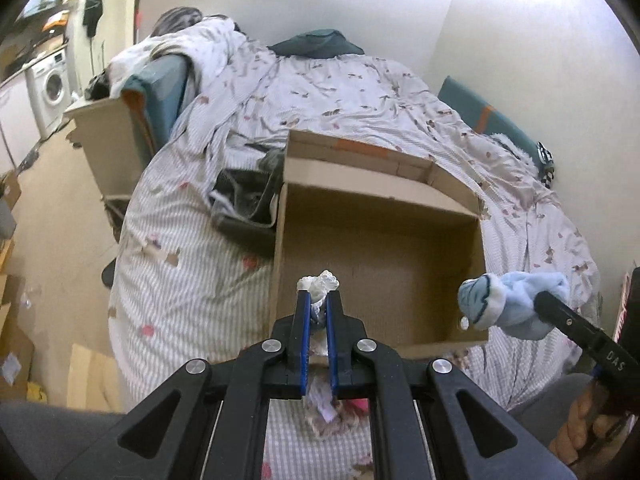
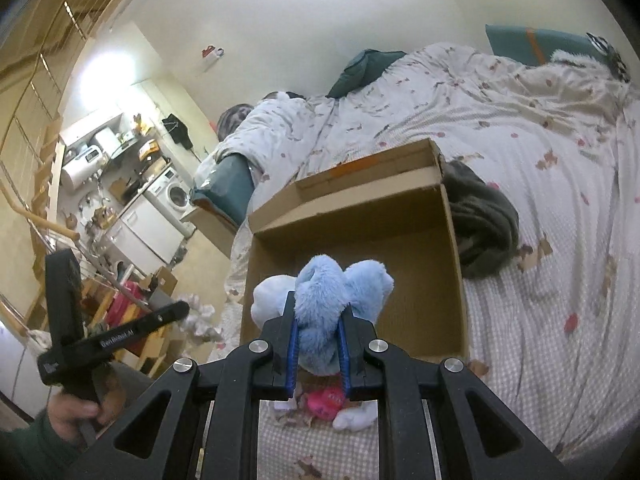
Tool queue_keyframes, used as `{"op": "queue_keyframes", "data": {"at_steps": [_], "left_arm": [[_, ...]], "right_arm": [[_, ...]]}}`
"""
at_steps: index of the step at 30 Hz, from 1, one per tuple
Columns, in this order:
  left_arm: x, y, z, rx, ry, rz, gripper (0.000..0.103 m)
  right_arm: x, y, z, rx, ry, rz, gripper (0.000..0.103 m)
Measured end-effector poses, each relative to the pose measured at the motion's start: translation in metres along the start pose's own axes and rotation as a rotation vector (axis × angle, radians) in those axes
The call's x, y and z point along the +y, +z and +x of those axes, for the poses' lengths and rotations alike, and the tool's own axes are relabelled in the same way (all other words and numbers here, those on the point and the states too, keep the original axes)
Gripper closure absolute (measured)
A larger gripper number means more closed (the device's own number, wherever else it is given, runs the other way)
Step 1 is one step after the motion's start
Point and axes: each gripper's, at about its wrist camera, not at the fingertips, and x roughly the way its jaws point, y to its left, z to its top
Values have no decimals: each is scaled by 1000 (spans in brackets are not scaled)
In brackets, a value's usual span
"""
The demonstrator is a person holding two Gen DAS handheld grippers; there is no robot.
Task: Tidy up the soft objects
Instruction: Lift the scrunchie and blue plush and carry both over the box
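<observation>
Bed (image 1: 224, 280): striped patterned duvet under my open cardboard box (image 1: 380, 264).
Room: washing machine (image 1: 52, 84) far left.
Left gripper (image 1: 319, 300): I clamp white cloth (image 1: 322, 284) above the box's near edge.
Right gripper (image 2: 318, 320): clamped on blue plush (image 2: 332, 292), over the box.

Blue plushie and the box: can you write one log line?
left gripper: holding white soft item | right gripper: holding blue plushie | cardboard box: open, empty

White lacy cloth (image 1: 322, 284) pinched in left gripper (image 1: 319, 300), above open cardboard box (image 1: 380, 240) on bed (image 1: 192, 280).
</observation>
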Motion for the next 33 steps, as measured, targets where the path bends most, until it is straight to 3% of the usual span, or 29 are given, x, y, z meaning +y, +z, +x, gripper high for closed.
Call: {"op": "queue_keyframes", "data": {"at_steps": [8,14,19,33], "left_arm": [[-16,20,36,24,9,34,96],[-27,6,66,36,21,75,96],[-24,-8,89,95,30,53,96],[-24,-13,94,87,56,69,96]], "right_arm": [[-13,8,32,27,-47,-12,85],[-33,-6,54,84,-101,56,85],[-34,-8,62,101,-124,44,85],[-29,-18,82,174,-162,18,85]]}}
